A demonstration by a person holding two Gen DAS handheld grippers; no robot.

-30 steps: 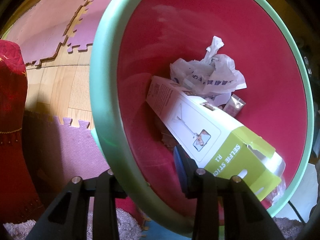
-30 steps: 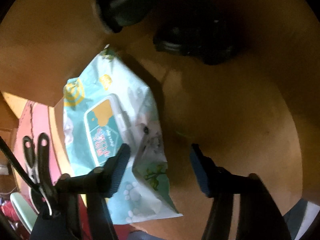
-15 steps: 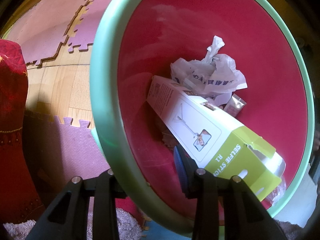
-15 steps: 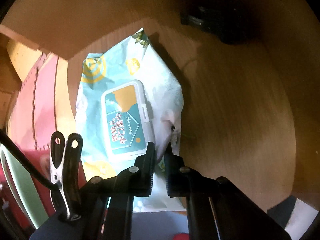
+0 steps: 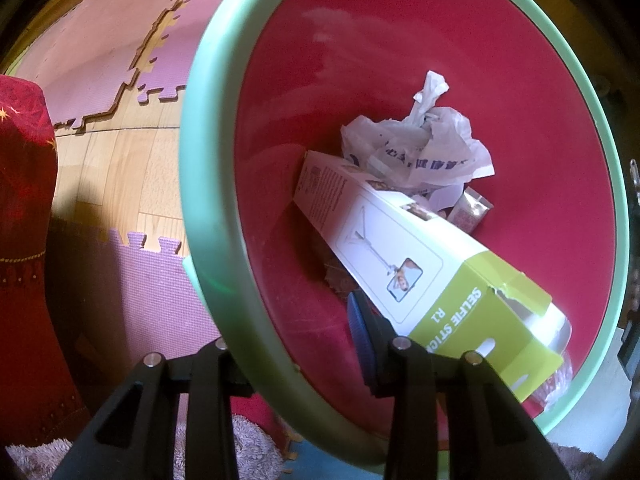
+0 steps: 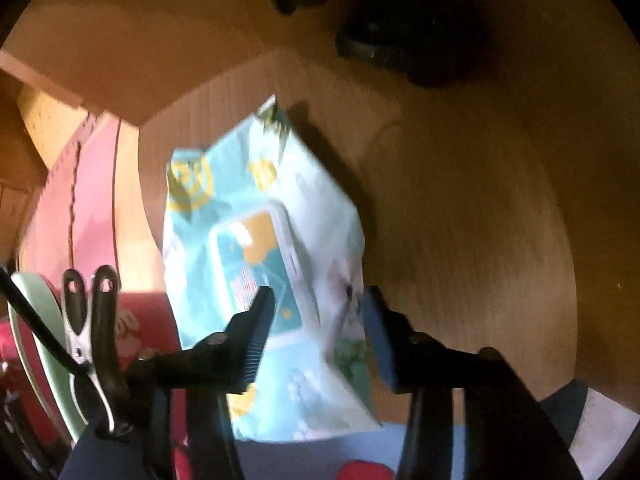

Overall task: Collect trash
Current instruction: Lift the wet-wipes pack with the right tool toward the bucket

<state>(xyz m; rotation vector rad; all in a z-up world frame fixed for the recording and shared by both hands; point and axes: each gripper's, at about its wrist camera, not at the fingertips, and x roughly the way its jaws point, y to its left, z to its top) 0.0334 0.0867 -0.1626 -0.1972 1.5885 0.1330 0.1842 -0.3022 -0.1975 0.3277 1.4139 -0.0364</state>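
While the left gripper [image 5: 296, 344] clamped the bin's green rim [image 5: 208, 240], the right gripper [image 6: 316, 336] was opening, its fingers apart around the blurred wipes pack [image 6: 256, 216] lying on the wooden tabletop [image 6: 480, 220].

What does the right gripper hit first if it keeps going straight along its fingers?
Most likely the wet-wipes pack: it lies between the right gripper's opening jaws, pads apparently clear of it, with the wooden tabletop behind. Motion blur leaves depth uncertain.
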